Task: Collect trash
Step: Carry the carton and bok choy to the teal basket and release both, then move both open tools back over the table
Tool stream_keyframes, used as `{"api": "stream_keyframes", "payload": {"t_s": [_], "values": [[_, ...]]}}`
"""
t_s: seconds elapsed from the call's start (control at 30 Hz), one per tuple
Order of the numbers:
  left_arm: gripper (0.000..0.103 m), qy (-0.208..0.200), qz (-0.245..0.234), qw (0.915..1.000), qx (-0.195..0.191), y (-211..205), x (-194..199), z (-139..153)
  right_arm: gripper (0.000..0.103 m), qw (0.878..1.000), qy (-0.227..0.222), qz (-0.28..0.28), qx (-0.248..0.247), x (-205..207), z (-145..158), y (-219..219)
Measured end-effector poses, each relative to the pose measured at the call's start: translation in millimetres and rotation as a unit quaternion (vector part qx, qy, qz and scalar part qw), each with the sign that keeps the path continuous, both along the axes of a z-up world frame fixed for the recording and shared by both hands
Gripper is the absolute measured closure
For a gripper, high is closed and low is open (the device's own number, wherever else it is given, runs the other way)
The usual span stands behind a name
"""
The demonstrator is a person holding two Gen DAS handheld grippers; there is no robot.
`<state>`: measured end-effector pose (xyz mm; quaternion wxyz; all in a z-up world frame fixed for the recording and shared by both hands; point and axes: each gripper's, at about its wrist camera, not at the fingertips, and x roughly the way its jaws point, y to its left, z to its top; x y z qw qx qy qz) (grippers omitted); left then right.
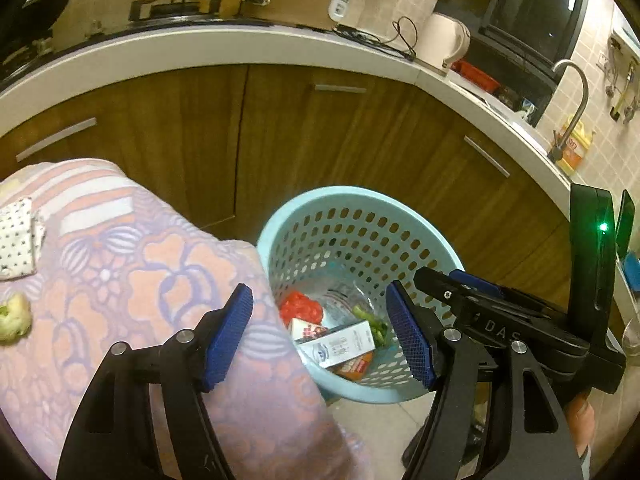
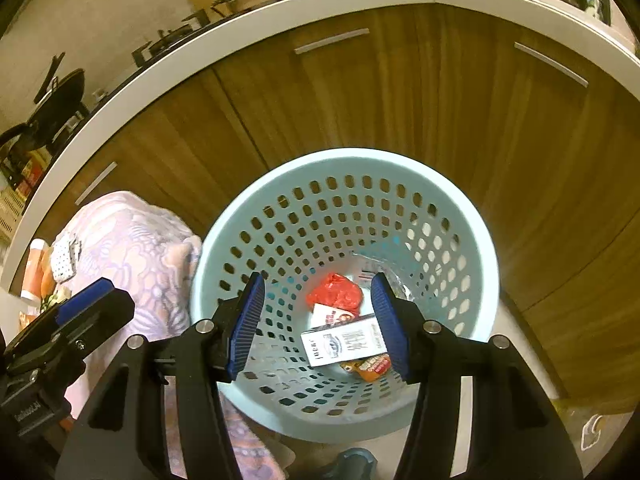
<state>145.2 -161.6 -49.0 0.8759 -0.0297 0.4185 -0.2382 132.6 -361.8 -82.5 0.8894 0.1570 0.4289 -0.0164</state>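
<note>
The landmark was the blue basket on the floor before the cabinets. Left of the basket, on the patterned cloth, lay a dotted scrap and a pale food scrap, apparently uncollected. The left gripper stood beside the basket, jaws apart, empty. In the basket lay a red wrapper and a white carton. The right gripper hung over the basket, jaws spread, holding nothing. Risk: the soft cloth could snag between pads during a pinch, dragging scraps to the floor.
</note>
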Motion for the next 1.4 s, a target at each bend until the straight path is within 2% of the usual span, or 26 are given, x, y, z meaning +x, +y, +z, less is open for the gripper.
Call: {"api": "stream_keyframes", "payload": {"t_s": [0.27, 0.5, 0.7, 0.8, 0.87, 1.17, 1.27, 1.4], "values": [[0.036, -0.033, 0.040, 0.9986, -0.013, 41.8, -21.0, 26.8, 0.051, 0.999, -0.031, 0.042, -0.012, -4.3, 25.9, 40.2], [0.036, -0.062, 0.109, 0.9917, -0.028, 103.6, -46.3, 55.8, 0.051, 0.992, -0.069, 0.100, -0.019, -9.4, 59.6, 98.5], [0.036, -0.080, 0.190, 0.9783, -0.023, 178.3, -77.6, 73.0, 0.051, 0.983, -0.093, 0.157, -0.024, -14.5, 80.4, 154.8], [0.030, -0.082, 0.234, 0.9684, -0.024, 218.9, -93.1, 77.8, 0.051, 0.977, -0.100, 0.186, -0.027, -17.8, 87.1, 185.5], [0.027, -0.083, 0.270, 0.9588, -0.030, 251.2, -103.5, 79.2, 0.051, 0.973, -0.104, 0.206, -0.031, -20.3, 89.1, 207.8], [0.019, -0.074, 0.365, 0.9275, -0.032, 336.1, -128.4, 71.6, 0.051, 0.957, -0.115, 0.262, -0.049, -26.9, 78.9, 283.4], [0.015, -0.059, 0.381, 0.9224, -0.026, 350.2, -129.8, 61.6, 0.051, 0.955, -0.116, 0.269, -0.047, -23.7, 69.6, 299.7], [0.015, -0.030, 0.373, 0.9274, -0.012, 352.4, -119.6, 40.8, 0.051, 0.954, -0.113, 0.274, -0.038, -17.5, 48.9, 312.5]]}}
